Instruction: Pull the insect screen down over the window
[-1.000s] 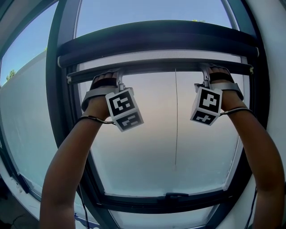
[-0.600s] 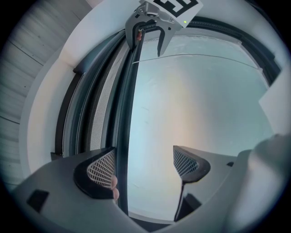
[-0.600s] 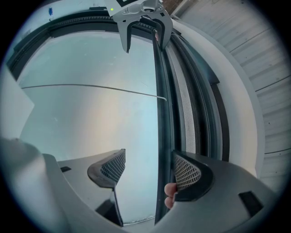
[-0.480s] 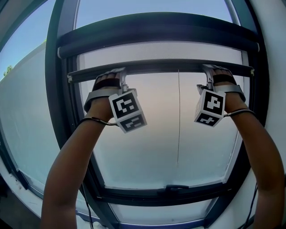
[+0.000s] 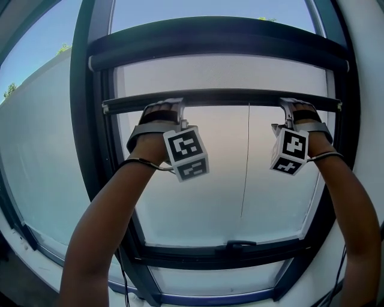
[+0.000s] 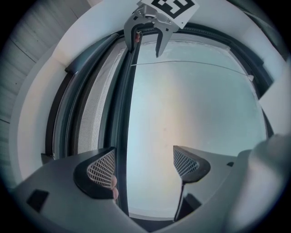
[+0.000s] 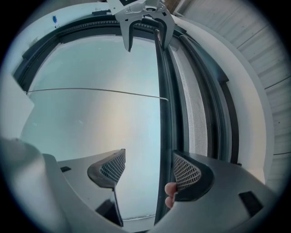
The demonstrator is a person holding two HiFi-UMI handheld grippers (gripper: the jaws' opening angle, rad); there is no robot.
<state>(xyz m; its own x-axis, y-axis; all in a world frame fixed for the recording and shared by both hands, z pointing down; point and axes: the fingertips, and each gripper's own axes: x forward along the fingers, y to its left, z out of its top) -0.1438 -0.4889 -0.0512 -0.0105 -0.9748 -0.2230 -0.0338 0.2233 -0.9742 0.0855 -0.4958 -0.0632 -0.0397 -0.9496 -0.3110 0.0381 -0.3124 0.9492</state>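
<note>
Two tongs, one near each end of the pull bar [image 5: 222,97], so I judge it will travel level. My left tongs [image 6: 143,161] and right tongs [image 7: 148,168] both gape wide and clamp nothing. The bar just sits between the jaws, hooked against the outer one. The insect screen [image 5: 222,73] covers only the top strip of the window [image 5: 198,198].

Bright backlight through the window [image 5: 198,180], heavy fisheye edge distortion

We're indoors, up against a tall dark metal window frame [image 5: 90,150] set in a white wall [image 5: 367,66], blue sky [image 5: 204,7] outside. Home or office, can't tell.
</note>
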